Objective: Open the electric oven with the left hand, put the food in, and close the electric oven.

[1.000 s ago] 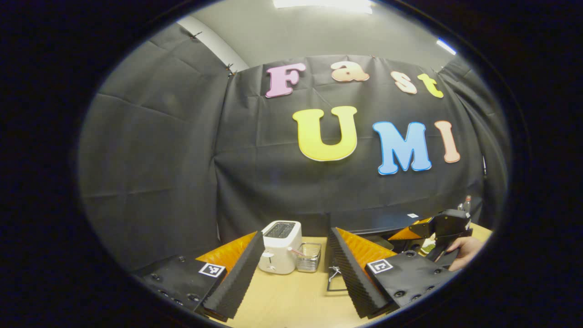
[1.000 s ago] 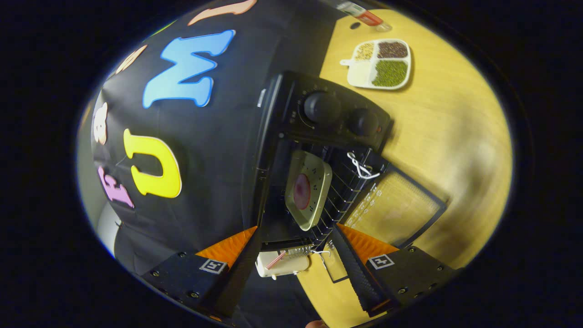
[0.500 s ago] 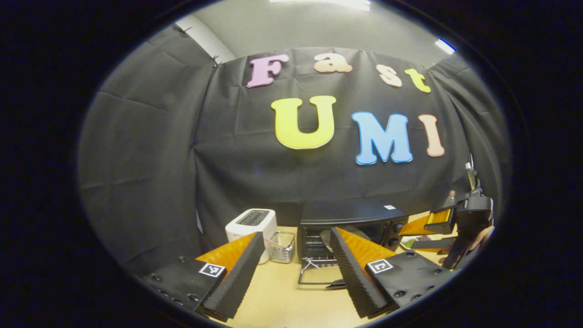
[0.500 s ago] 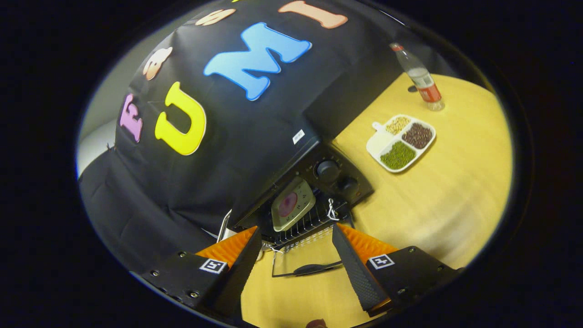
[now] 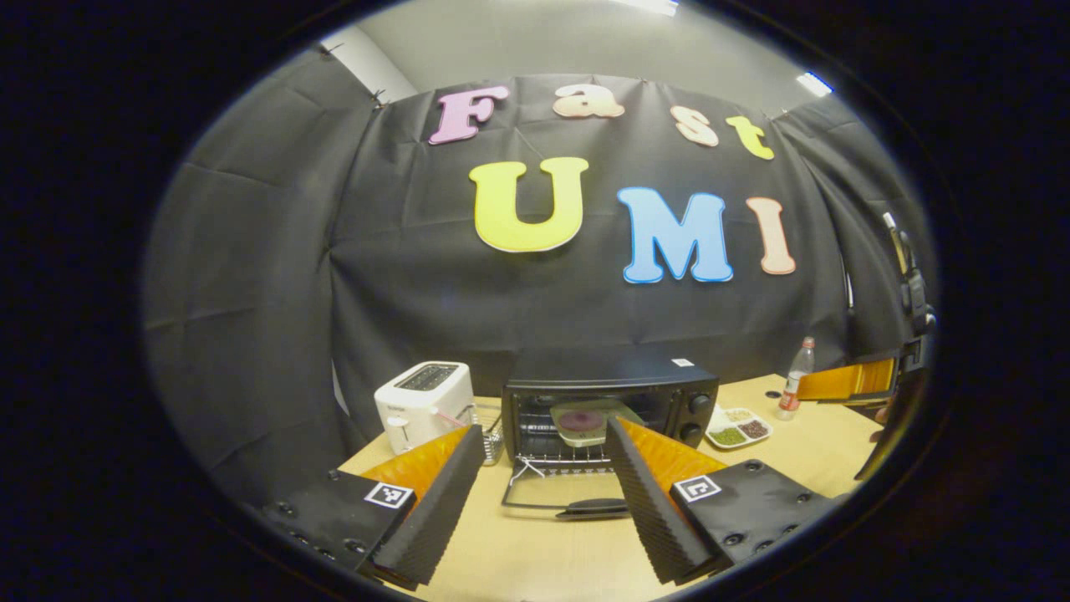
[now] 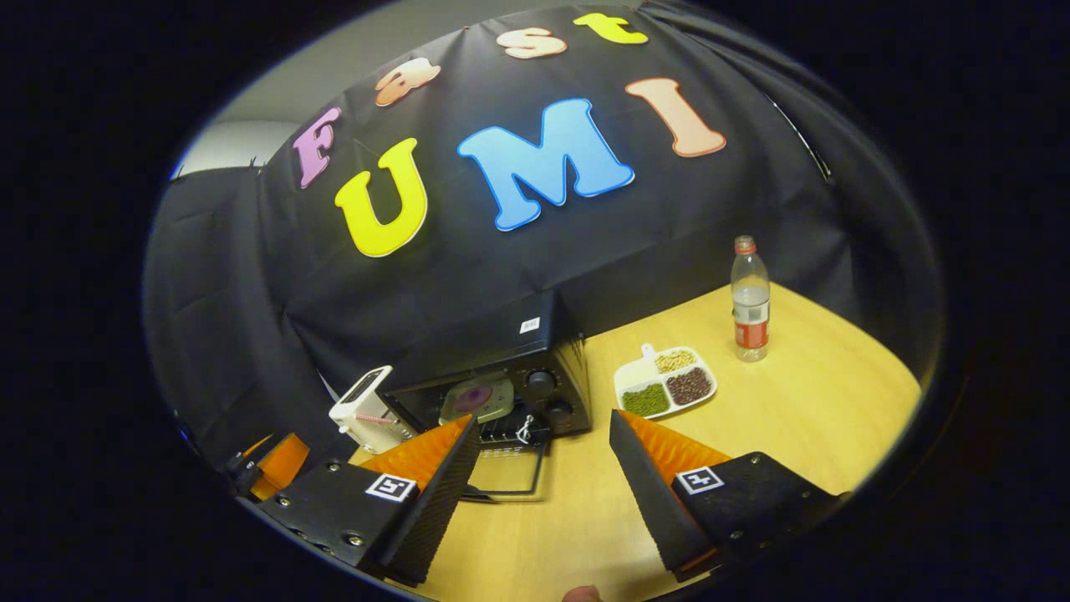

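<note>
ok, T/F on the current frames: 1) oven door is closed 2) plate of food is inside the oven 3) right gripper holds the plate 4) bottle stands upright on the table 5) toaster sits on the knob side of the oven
1) False. The oven door hangs open.
2) True. The plate rests on the rack.
3) False. The right gripper is open and empty.
4) True. The bottle stands upright.
5) False. The toaster sits on the side away from the knobs.

Food (image 5: 580, 420) on oven plate (image 5: 585, 435): kind indiscernible; wire basket (image 5: 491, 422) part-hidden behind left hand-held gripper (image 5: 543, 502) finger.
</note>
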Motion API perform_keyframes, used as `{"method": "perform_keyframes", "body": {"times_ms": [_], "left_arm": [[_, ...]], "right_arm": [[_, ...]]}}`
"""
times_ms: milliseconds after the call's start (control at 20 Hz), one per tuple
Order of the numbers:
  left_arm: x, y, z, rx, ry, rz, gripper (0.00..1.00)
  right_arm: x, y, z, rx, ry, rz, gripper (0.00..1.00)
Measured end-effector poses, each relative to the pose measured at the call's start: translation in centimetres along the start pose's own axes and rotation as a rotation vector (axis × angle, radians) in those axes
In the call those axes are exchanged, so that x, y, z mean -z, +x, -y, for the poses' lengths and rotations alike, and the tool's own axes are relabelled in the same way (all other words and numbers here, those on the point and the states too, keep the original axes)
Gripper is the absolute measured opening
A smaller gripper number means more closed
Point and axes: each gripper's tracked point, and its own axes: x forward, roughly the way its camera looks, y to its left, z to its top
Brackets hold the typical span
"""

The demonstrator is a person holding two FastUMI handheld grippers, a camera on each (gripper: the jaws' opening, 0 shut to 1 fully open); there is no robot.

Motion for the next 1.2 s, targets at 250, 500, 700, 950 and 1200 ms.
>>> {"method": "perform_keyframes", "body": {"times_ms": [250, 500, 700, 950, 1200], "left_arm": [[3.3, 0.7, 1.7, 0.032, 0.000, -0.065, 1.00], [7.1, 1.9, 3.3, 0.079, 0.000, -0.145, 1.00], [10.8, 2.9, 4.5, 0.123, -0.003, -0.221, 0.94], [15.4, 4.4, 5.7, 0.180, -0.011, -0.334, 0.98], [18.9, 6.5, 6.5, 0.201, 0.017, -0.419, 0.98]], "right_arm": [[-1.8, -4.0, 4.3, 0.104, -0.195, 0.093, 0.98], [-4.0, -8.2, 7.0, 0.202, -0.346, 0.219, 0.98], [-3.8, -9.9, 8.7, 0.252, -0.293, 0.231, 0.98], [-2.7, -10.9, 10.3, 0.307, -0.272, 0.204, 0.97], [-2.6, -11.2, 11.3, 0.377, -0.249, 0.202, 0.98]]}}
